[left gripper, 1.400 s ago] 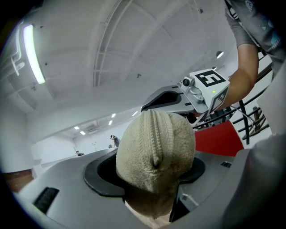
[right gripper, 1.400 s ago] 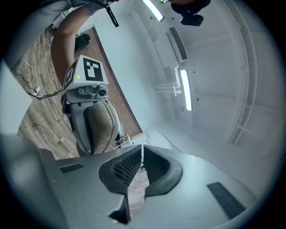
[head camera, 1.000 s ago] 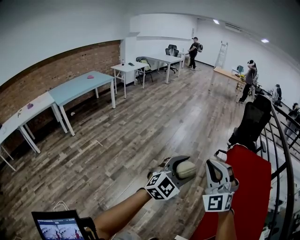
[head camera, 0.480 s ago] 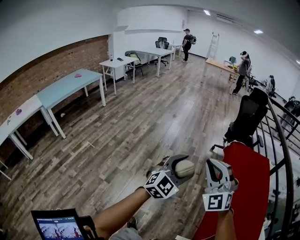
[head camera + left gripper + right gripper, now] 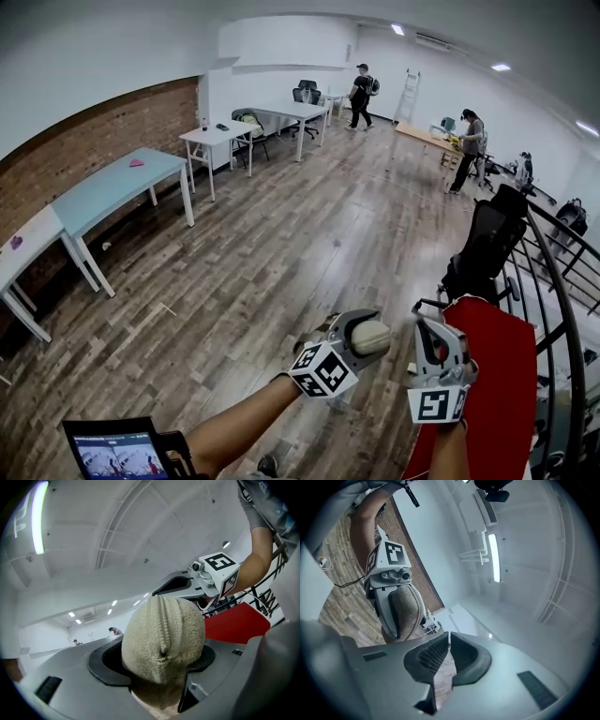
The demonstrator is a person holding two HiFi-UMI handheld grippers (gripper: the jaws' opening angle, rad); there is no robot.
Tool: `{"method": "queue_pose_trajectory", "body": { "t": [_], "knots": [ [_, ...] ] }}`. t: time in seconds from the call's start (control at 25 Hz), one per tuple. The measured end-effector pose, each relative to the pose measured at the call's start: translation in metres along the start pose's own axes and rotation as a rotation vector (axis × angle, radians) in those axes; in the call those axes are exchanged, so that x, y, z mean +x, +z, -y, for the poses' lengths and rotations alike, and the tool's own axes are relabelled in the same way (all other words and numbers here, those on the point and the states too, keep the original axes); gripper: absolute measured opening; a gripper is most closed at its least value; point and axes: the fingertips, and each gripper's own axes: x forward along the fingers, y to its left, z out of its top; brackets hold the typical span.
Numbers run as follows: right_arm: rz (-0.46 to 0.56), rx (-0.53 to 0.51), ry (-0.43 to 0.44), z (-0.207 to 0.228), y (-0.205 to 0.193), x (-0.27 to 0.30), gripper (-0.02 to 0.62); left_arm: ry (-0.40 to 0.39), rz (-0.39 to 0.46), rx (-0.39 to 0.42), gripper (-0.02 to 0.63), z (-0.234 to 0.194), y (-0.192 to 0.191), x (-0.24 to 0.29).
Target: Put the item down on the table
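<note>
A beige knitted cloth bundle (image 5: pixel 370 337) sits between the jaws of my left gripper (image 5: pixel 364 336), which is shut on it and held up in the air over the wooden floor. In the left gripper view the bundle (image 5: pixel 161 639) fills the middle and hides the jaw tips. My right gripper (image 5: pixel 433 347) hangs just to its right, beside the red tabletop (image 5: pixel 492 375). Its jaws meet at the tips with nothing between them (image 5: pixel 449 637). From the right gripper view the bundle (image 5: pixel 410 613) shows in the other gripper, apart from mine.
A black office chair (image 5: pixel 487 248) stands beyond the red tabletop, with a dark metal railing (image 5: pixel 562 309) to its right. Light blue (image 5: pixel 112 183) and white tables (image 5: pixel 220 139) line the brick wall at the left. People stand far back. A tablet (image 5: pixel 117 450) is at the bottom left.
The head view has drifted, so the room's tables and chair slide left and the far people shift. Both grippers keep their places and their grip.
</note>
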Motion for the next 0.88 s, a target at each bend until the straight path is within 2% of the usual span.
{"method": "queue_pose_trajectory", "body": {
  "t": [0.44,0.88],
  "knots": [
    [-0.049,0.008,0.013,-0.003,-0.032,0.057,0.006,-0.028,0.005,-0.027,0.307,-0.041,-0.038,0.03],
    [-0.037,0.021,0.036,0.036,-0.115,0.109,0.006,-0.02,-0.019,-0.019,0.307,-0.08,-0.047,0.125]
  ]
}}
